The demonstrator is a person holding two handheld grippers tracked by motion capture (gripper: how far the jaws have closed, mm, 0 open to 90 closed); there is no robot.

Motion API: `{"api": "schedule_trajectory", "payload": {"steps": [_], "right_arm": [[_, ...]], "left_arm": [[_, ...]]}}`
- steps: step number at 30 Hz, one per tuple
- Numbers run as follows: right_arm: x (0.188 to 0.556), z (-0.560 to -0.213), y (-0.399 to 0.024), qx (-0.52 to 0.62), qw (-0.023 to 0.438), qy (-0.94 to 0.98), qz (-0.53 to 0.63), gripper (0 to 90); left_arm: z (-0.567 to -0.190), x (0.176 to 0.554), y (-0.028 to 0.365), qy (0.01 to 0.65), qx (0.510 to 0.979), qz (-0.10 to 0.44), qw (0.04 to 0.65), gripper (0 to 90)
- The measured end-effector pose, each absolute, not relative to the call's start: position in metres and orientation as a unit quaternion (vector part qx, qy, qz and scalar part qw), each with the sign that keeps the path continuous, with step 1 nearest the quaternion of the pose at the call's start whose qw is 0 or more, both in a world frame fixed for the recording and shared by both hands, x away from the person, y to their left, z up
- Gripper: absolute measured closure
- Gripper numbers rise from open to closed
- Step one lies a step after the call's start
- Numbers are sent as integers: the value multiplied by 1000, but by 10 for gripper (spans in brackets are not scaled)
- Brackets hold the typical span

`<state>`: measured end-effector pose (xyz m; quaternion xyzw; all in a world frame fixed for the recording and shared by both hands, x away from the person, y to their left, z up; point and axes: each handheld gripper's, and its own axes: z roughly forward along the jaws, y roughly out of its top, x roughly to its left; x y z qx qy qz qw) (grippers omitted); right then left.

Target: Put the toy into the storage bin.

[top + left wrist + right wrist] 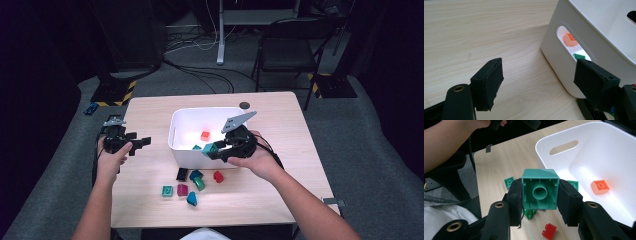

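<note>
We are seeing a light wooden table (280, 120) bearing a white bin (176, 145) just ahead of the left gripper (141, 143). Loose blocks are lying below the right gripper (210, 150): black (182, 174), red (218, 176), green (199, 184), magenta (182, 190), teal (167, 191), blue (192, 199).

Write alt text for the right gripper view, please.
The right tongs clamp a teal block, hollow underside toward the camera, at the rim of a white bin holding an orange block. A red block lies on the wooden table below.
</note>
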<state>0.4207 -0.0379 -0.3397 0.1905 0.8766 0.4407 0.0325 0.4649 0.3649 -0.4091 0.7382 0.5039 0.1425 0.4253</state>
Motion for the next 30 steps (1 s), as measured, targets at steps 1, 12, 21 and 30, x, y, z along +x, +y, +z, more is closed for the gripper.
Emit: {"api": "schedule_trajectory", "payload": {"steps": [1, 12, 21, 30], "right_arm": [[422, -337, -37, 191, 33, 876, 442, 584], [444, -318, -26, 201, 47, 872, 445, 585], [469, -318, -10, 210, 59, 870, 442, 584], [492, -330, 8, 219, 58, 868, 441, 584]], "left_arm": [[-409, 465, 365, 504, 739, 141, 425, 230], [-409, 465, 365, 504, 738, 141, 426, 230], [-407, 464, 367, 504, 735, 144, 431, 230], [-407, 464, 366, 502, 737, 140, 431, 230]]}}
